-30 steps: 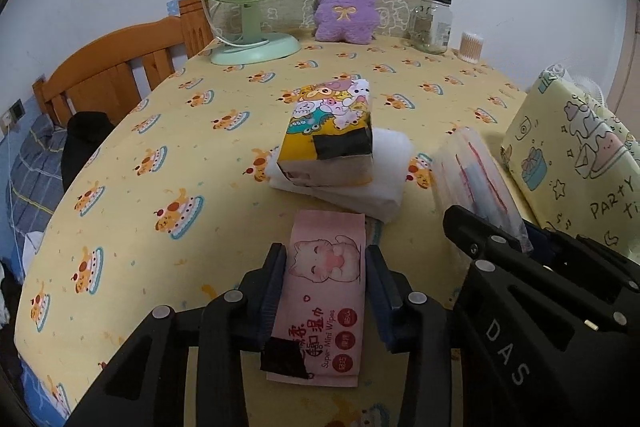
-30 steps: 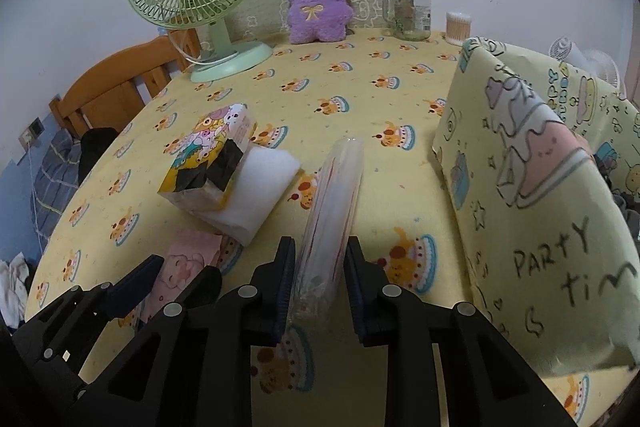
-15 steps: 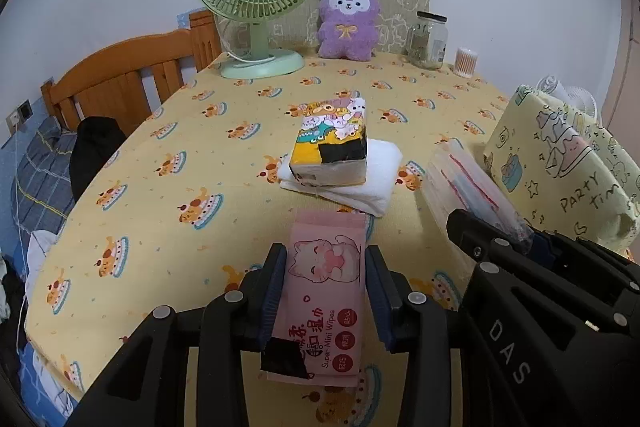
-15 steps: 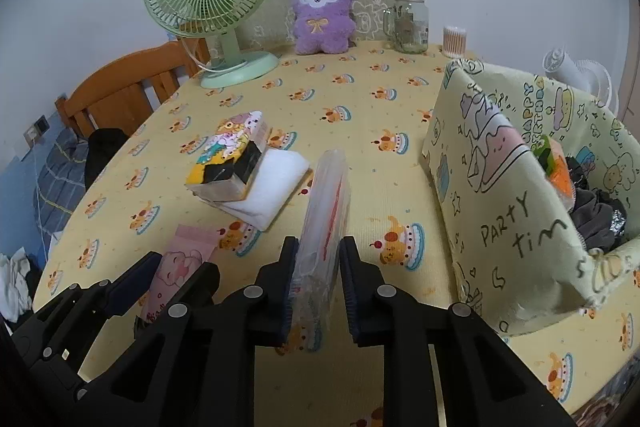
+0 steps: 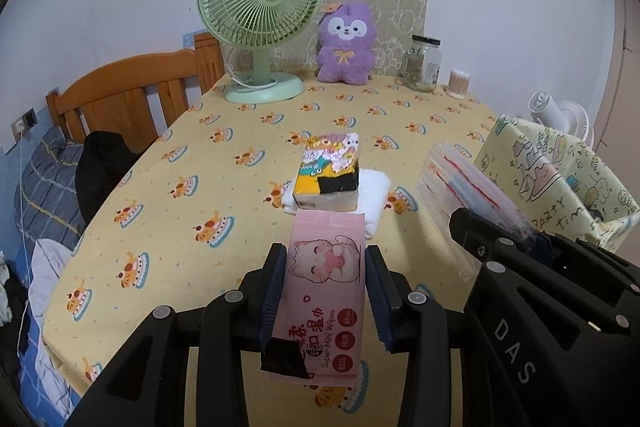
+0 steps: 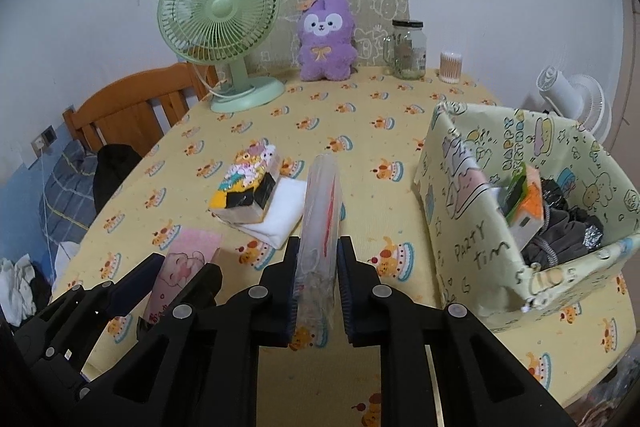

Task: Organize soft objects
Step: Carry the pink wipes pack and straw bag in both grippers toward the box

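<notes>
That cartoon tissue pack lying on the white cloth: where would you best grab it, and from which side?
Grip the cartoon tissue pack across its two long flat sides, near the middle, coming down from above. It lies flat on the folded white cloth, so its sides stand clear and parallel, and the soft pack will give a little under the pads without the cloth being pinched too.

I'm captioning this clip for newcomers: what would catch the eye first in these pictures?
Most striking are the two held packs: the left gripper clamps a pink wet-wipes pack, and the right gripper has just been closing on a clear plastic packet. At the table's far edge stand a green fan and a purple plush; a fabric bin sits to the right.
</notes>
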`<state>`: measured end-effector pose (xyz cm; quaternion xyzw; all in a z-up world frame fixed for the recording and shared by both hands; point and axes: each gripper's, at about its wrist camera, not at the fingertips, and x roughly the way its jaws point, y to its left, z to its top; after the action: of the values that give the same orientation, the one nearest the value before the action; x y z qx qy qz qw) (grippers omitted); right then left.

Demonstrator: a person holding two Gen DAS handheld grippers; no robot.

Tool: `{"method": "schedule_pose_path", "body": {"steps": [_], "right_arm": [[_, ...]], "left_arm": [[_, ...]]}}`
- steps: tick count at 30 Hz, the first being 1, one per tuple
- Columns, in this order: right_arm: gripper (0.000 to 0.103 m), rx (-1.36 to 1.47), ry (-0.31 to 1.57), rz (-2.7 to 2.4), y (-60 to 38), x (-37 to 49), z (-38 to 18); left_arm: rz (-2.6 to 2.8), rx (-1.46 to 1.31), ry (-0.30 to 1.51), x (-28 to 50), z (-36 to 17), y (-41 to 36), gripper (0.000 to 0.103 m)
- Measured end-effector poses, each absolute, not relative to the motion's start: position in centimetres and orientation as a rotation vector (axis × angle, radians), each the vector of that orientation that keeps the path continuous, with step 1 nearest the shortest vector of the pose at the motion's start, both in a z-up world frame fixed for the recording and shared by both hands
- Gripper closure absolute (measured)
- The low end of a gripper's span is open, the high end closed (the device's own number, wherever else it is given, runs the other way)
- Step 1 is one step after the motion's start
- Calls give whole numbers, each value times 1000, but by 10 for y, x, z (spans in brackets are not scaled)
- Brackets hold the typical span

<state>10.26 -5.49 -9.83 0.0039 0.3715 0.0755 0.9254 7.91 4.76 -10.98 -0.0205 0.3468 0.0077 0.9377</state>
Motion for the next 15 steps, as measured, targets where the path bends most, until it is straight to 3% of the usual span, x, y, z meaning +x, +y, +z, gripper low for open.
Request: {"method": "schedule_pose_path", "body": {"steps": [15], "right_arm": [[83, 24, 691, 167, -64, 94, -56]], "left_arm": [[14, -27, 639, 71, -71, 39, 63]]}}
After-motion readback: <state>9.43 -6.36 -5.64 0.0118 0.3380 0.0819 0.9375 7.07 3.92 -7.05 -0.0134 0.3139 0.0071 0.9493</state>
